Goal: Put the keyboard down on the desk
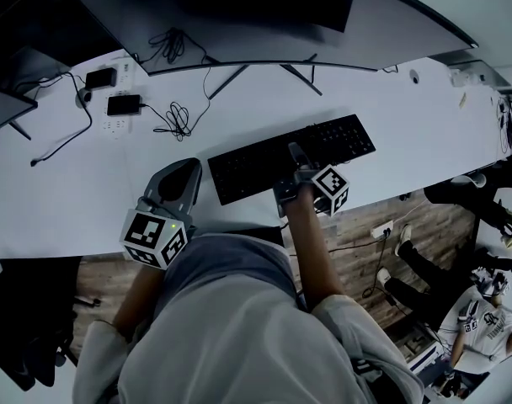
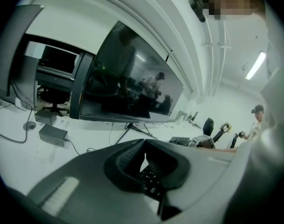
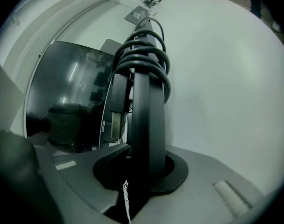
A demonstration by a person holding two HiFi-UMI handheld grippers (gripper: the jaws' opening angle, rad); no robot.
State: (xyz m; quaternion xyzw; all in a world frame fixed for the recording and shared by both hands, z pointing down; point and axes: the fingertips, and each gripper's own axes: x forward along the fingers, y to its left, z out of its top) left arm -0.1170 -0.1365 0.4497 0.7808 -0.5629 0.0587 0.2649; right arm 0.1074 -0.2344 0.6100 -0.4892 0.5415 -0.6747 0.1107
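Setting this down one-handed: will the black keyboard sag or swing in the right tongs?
Probably stiff: the keyboard spans straight either side of the right tongs. Being long, it may pivot in a narrow grip. Its cable, coiled round it, shouldn't dangle.

Desk: a long white desk [image 1: 408,124] runs across the frame from lower left to upper right, above a wood-plank floor [image 1: 357,251]
Upper centre: the splayed feet of a monitor stand [image 1: 300,74] sit on the white top
Upper left: two black adapters [image 1: 124,104] lie beside a white power strip [image 1: 114,127]
Left of centre: a black cable [image 1: 178,123] lies in a loose coil
Centre: a black keyboard [image 1: 256,165] lies slantwise near the front edge; whether it rests on the top cannot be told
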